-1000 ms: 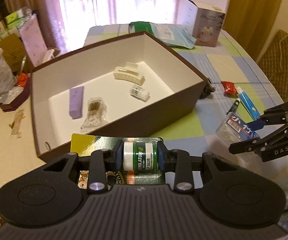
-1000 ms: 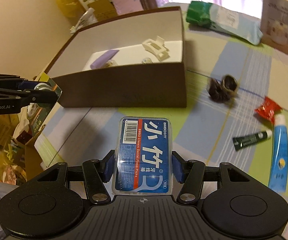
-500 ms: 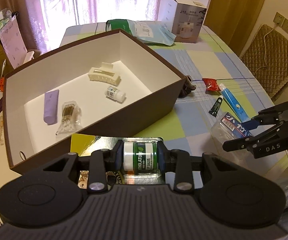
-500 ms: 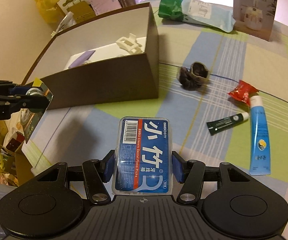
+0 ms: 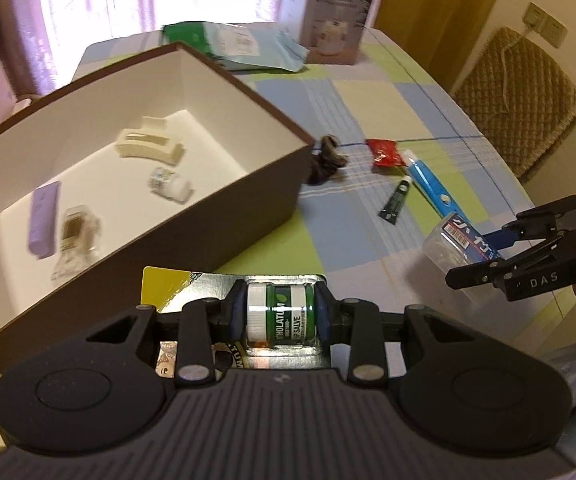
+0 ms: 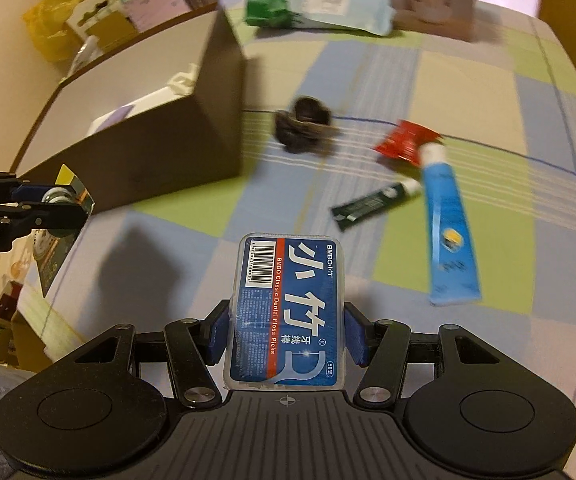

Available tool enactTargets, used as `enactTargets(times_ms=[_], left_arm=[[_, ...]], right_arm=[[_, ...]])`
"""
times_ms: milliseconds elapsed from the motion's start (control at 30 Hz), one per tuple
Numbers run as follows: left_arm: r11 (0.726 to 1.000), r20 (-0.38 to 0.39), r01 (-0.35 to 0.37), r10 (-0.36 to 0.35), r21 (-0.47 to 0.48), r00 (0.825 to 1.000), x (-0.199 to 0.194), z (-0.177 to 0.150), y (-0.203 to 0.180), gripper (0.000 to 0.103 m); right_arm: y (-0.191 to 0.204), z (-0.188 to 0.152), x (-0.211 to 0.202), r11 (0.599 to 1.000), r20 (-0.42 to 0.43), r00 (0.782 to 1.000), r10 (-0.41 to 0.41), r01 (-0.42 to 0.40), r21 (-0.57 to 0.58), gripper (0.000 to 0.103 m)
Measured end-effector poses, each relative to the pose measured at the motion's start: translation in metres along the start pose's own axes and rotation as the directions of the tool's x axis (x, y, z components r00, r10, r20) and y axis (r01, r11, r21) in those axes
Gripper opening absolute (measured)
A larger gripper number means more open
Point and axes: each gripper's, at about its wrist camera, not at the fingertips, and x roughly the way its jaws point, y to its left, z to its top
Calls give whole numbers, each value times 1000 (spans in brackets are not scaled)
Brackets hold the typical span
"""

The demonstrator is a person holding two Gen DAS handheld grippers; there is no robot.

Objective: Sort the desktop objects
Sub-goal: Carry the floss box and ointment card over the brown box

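You're partway: four items lie in the box, your left gripper clamps the salve pack, your right gripper clamps the floss case, and four items wait on the tablecloth at 1 o'clock.

The checked tablecloth carries a brown box, scrunchie, red packet, two tubes.
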Motion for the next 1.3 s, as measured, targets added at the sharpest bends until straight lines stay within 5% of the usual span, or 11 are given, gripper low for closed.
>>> enactTargets(times_ms=[367, 600, 933, 1300], left_arm=[[994, -31, 84, -82, 71, 996, 25, 20, -21, 29], [996, 12, 70, -71, 59, 997, 10, 25, -14, 29], [1000, 85, -26, 27, -11, 996, -33, 25, 34, 30], [983, 151, -185, 185, -9, 971, -68, 41, 109, 30]], right_arm=[[-21, 0, -12, 997, -5, 999, -32, 32, 63, 59], [-2, 20, -9, 1000, 18, 1000, 16, -16, 0, 59], [52, 68, 1, 975, 39, 990, 132, -123, -185, 59], [122, 148, 16, 902, 124, 962, 244, -178, -393, 59]])
